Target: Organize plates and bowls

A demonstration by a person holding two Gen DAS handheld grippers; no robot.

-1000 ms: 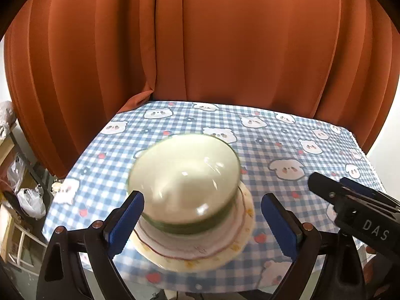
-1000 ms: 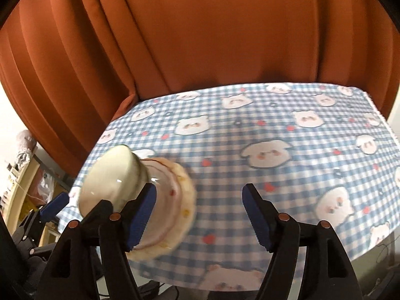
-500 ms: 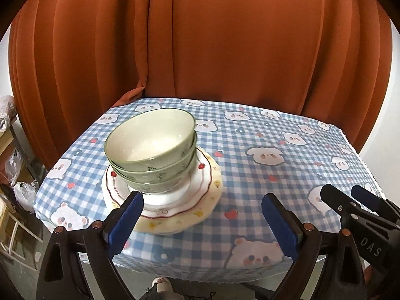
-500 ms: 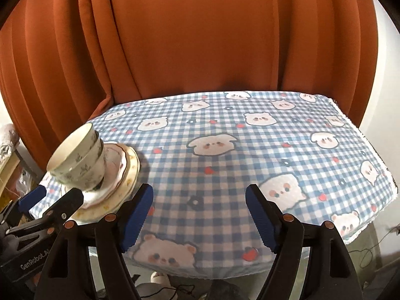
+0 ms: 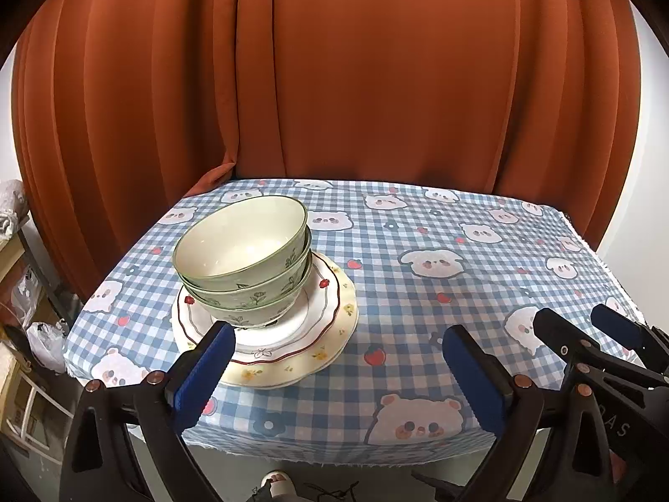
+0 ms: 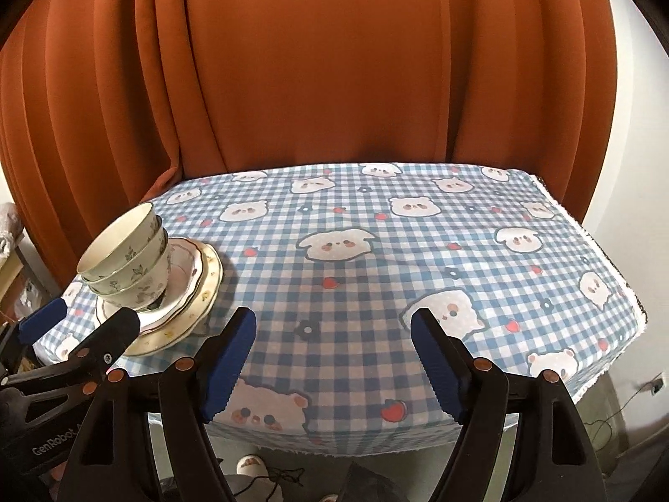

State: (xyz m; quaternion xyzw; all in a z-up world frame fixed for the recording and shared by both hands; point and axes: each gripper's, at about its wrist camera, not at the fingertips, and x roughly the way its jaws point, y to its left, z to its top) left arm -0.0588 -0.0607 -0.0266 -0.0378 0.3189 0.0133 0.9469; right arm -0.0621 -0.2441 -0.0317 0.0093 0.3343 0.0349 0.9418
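Bowls [image 5: 244,257] sit nested on stacked plates [image 5: 267,330]; both grippers, the left gripper [image 5: 334,368] opening, the right gripper [image 6: 332,355] wide, hold nothing and should retreat without nudging the stack.

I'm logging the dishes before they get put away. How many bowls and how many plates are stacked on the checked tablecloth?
Green floral bowls: 3, nested one in another
Plates: 2, a red-rimmed one lying on a wider cream one with yellow flowers
Total: 5 dishes, all in one stack on the tablecloth
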